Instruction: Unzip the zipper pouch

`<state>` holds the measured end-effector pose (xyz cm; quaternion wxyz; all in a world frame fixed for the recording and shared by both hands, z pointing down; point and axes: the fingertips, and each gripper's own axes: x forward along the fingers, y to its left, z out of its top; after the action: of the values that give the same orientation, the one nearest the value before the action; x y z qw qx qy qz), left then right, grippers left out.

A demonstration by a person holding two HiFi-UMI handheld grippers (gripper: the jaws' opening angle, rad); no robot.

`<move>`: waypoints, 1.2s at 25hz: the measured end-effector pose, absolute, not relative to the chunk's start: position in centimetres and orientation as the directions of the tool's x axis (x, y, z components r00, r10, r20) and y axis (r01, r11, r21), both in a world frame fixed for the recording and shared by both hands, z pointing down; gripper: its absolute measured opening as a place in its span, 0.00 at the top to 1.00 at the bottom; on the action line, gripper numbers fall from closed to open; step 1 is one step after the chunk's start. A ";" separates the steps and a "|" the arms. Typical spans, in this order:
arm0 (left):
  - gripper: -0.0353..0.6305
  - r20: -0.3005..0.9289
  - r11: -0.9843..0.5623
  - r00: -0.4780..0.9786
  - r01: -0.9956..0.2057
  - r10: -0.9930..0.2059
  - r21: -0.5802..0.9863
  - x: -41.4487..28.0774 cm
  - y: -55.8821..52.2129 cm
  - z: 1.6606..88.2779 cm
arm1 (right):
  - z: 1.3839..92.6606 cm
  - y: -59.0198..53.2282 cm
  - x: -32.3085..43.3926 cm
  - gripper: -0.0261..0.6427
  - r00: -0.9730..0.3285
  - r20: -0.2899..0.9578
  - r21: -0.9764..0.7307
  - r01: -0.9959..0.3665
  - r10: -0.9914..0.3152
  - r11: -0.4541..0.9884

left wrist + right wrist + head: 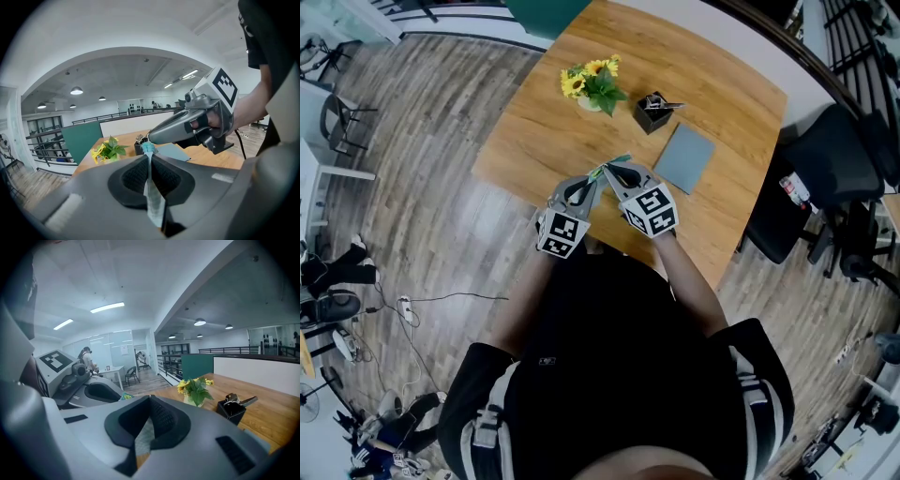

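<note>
Just beyond pouch (153,196): sunflowers (592,82), box (652,112), notebook (683,158).

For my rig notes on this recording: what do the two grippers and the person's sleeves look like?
The left gripper and right gripper are grey moulded shells with black textured pads. Each carries a white cube printed with black square markers. A black cable trails from the right one. The person wears a black top with short, white-striped sleeves.

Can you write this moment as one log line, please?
left hand-held gripper: shut on zipper pouch | right hand-held gripper: shut on it too | zip: cannot tell if open
</note>
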<state>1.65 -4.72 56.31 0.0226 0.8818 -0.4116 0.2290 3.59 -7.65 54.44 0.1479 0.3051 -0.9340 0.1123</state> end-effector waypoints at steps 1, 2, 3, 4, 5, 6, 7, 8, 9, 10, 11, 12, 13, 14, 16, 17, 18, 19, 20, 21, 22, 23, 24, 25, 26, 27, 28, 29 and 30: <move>0.94 0.423 -0.660 0.556 -0.736 -0.716 -0.149 1.7 -4.7 56.4 | 54.5 -7.7 3.7 0.95 -0.769 0.345 -0.119 -0.604 -0.538 0.788; 0.94 0.420 -0.660 0.557 -0.736 -0.716 -0.150 1.8 -4.7 56.4 | 54.6 -7.7 3.8 0.95 -0.768 0.346 -0.119 -0.606 -0.540 0.786; 0.94 0.415 -0.662 0.560 -0.734 -0.717 -0.151 1.9 -4.8 56.3 | 54.7 -7.7 3.9 0.95 -0.765 0.347 -0.119 -0.610 -0.543 0.784; 0.94 0.413 -0.663 0.563 -0.733 -0.716 -0.152 2.0 -4.8 56.3 | 54.7 -7.8 4.1 0.95 -0.762 0.348 -0.119 -0.614 -0.546 0.781; 0.94 0.413 -0.665 0.564 -0.731 -0.715 -0.152 2.1 -4.8 56.2 | 54.7 -7.9 4.2 0.95 -0.760 0.348 -0.119 -0.616 -0.549 0.778; 0.94 0.413 -0.667 0.566 -0.729 -0.713 -0.153 2.2 -4.7 56.1 | 54.7 -7.9 4.3 0.95 -0.759 0.349 -0.118 -0.618 -0.550 0.777; 0.94 0.413 -0.669 0.568 -0.727 -0.712 -0.154 2.2 -4.7 56.0 | 54.7 -7.9 4.4 0.95 -0.758 0.349 -0.114 -0.619 -0.551 0.777; 0.94 0.413 -0.670 0.569 -0.726 -0.711 -0.155 2.3 -4.7 56.0 | 54.7 -7.9 4.5 0.95 -0.756 0.350 -0.111 -0.619 -0.553 0.777; 0.94 0.414 -0.671 0.569 -0.725 -0.710 -0.154 2.4 -4.7 56.0 | 54.8 -7.9 4.6 0.95 -0.755 0.351 -0.109 -0.621 -0.554 0.776; 0.94 0.417 -0.672 0.569 -0.725 -0.709 -0.152 2.4 -4.6 56.0 | 54.9 -7.9 4.7 0.95 -0.752 0.353 -0.109 -0.623 -0.556 0.774; 0.94 0.422 -0.673 0.569 -0.725 -0.706 -0.148 2.5 -4.5 56.2 | 54.9 -8.0 4.8 0.95 -0.750 0.354 -0.110 -0.627 -0.559 0.771; 0.94 0.426 -0.673 0.569 -0.725 -0.704 -0.144 2.5 -4.4 56.2 | 55.0 -8.0 5.0 0.95 -0.748 0.355 -0.111 -0.629 -0.561 0.769; 0.94 0.426 -0.674 0.570 -0.725 -0.703 -0.142 2.5 -4.4 56.2 | 54.9 -8.0 5.1 0.95 -0.747 0.355 -0.110 -0.631 -0.562 0.768; 0.94 0.424 -0.674 0.570 -0.725 -0.704 -0.144 2.6 -4.3 56.1 | 54.9 -8.0 5.2 0.95 -0.746 0.355 -0.109 -0.632 -0.563 0.768; 0.94 0.421 -0.673 0.569 -0.725 -0.706 -0.149 2.6 -4.3 56.0 | 55.0 -8.0 5.2 0.95 -0.746 0.355 -0.109 -0.632 -0.564 0.767; 0.94 0.420 -0.672 0.568 -0.724 -0.708 -0.153 2.6 -4.3 55.9 | 55.0 -8.0 5.3 0.95 -0.745 0.354 -0.109 -0.633 -0.565 0.767; 0.94 0.418 -0.673 0.569 -0.723 -0.708 -0.155 2.6 -4.3 55.9 | 55.0 -7.9 5.3 0.95 -0.745 0.353 -0.109 -0.633 -0.566 0.766; 0.94 0.417 -0.673 0.569 -0.723 -0.709 -0.157 2.7 -4.3 55.8 | 55.0 -7.9 5.3 0.95 -0.745 0.353 -0.109 -0.634 -0.566 0.766; 0.94 0.414 -0.674 0.571 -0.722 -0.709 -0.158 2.7 -4.3 55.8 | 55.0 -8.0 5.3 0.95 -0.745 0.352 -0.110 -0.634 -0.567 0.765; 0.94 0.410 -0.674 0.573 -0.721 -0.710 -0.159 2.8 -4.4 55.7 | 55.0 -8.0 5.3 0.95 -0.745 0.352 -0.110 -0.634 -0.567 0.765; 0.94 0.407 -0.675 0.575 -0.720 -0.710 -0.160 2.8 -4.4 55.5 | 54.9 -8.0 5.3 0.95 -0.744 0.351 -0.109 -0.635 -0.568 0.765; 0.94 0.405 -0.676 0.576 -0.719 -0.710 -0.161 2.8 -4.4 55.5 | 54.9 -8.1 5.3 0.95 -0.743 0.351 -0.108 -0.636 -0.570 0.764; 0.94 0.404 -0.676 0.577 -0.719 -0.710 -0.162 2.8 -4.4 55.4 | 55.0 -8.1 5.3 0.95 -0.741 0.351 -0.107 -0.639 -0.572 0.762; 0.94 0.404 -0.677 0.577 -0.718 -0.710 -0.162 2.8 -4.4 55.4 | 55.0 -8.1 5.4 0.95 -0.739 0.352 -0.107 -0.641 -0.574 0.760; 0.94 0.404 -0.677 0.578 -0.717 -0.709 -0.163 2.7 -4.3 55.4 | 55.1 -8.2 5.4 0.95 -0.738 0.353 -0.107 -0.642 -0.575 0.759; 0.94 0.404 -0.678 0.578 -0.717 -0.709 -0.163 2.7 -4.3 55.3 | 55.1 -8.2 5.5 0.95 -0.737 0.354 -0.106 -0.643 -0.576 0.758; 0.94 0.404 -0.678 0.578 -0.717 -0.709 -0.163 2.6 -4.2 55.3 | 55.1 -8.2 5.5 0.95 -0.737 0.355 -0.105 -0.643 -0.576 0.758; 0.94 0.404 -0.678 0.578 -0.717 -0.709 -0.164 2.5 -4.2 55.3 | 55.2 -8.2 5.5 0.95 -0.736 0.355 -0.105 -0.643 -0.576 0.758; 0.94 0.404 -0.678 0.578 -0.717 -0.709 -0.164 2.4 -4.2 55.3 | 55.2 -8.2 5.5 0.95 -0.736 0.356 -0.105 -0.644 -0.576 0.758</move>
<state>2.45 -4.22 55.29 0.0085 0.8882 -0.4013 0.2236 5.49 -8.19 55.18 0.1528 0.3296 -0.9250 0.1110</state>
